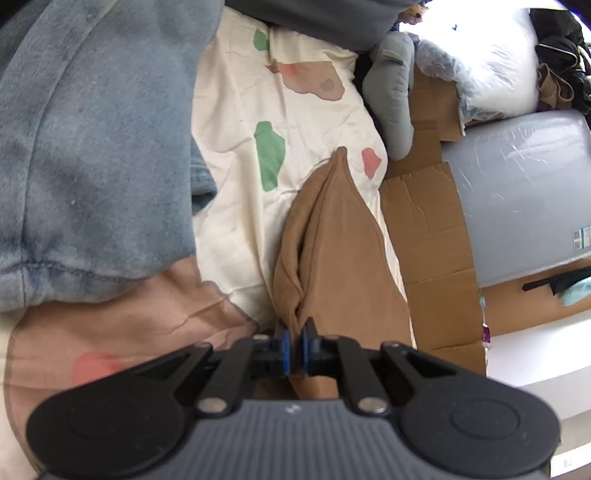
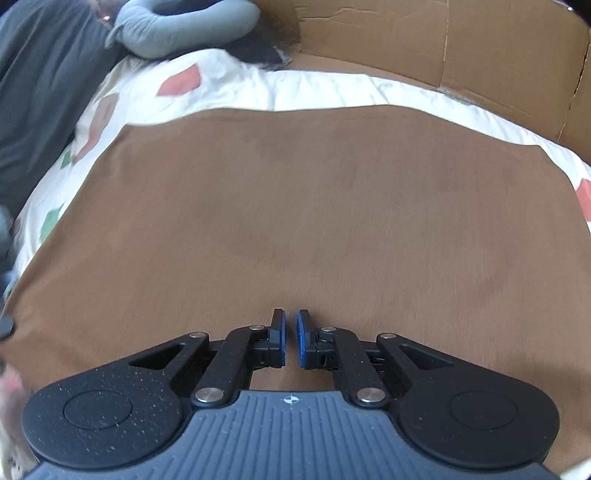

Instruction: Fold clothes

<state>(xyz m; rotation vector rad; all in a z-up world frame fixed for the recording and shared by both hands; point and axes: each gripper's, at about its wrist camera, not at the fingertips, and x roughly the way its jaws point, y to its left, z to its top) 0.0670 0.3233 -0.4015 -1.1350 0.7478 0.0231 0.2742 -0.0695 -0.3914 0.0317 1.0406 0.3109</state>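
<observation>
A brown garment [image 2: 314, 206] lies spread flat over a cream sheet [image 2: 317, 88] with coloured patches. My right gripper [image 2: 290, 325] hovers close over the garment's near part; its blue pads stand a small gap apart with nothing between them. In the left wrist view my left gripper [image 1: 294, 338] is shut on an edge of the brown garment [image 1: 332, 251], which rises in a lifted fold ahead of the fingers. A blue-grey garment [image 1: 92, 147] fills the left of that view, lying on the sheet [image 1: 236, 147].
Flattened cardboard [image 1: 428, 240] lies along the bed's right side, with a grey plastic-wrapped mattress [image 1: 524, 192] beyond it. A cardboard wall [image 2: 461, 51] stands behind the bed. A grey-green neck pillow [image 2: 184, 26] and dark clothing [image 2: 40, 96] sit at the far left.
</observation>
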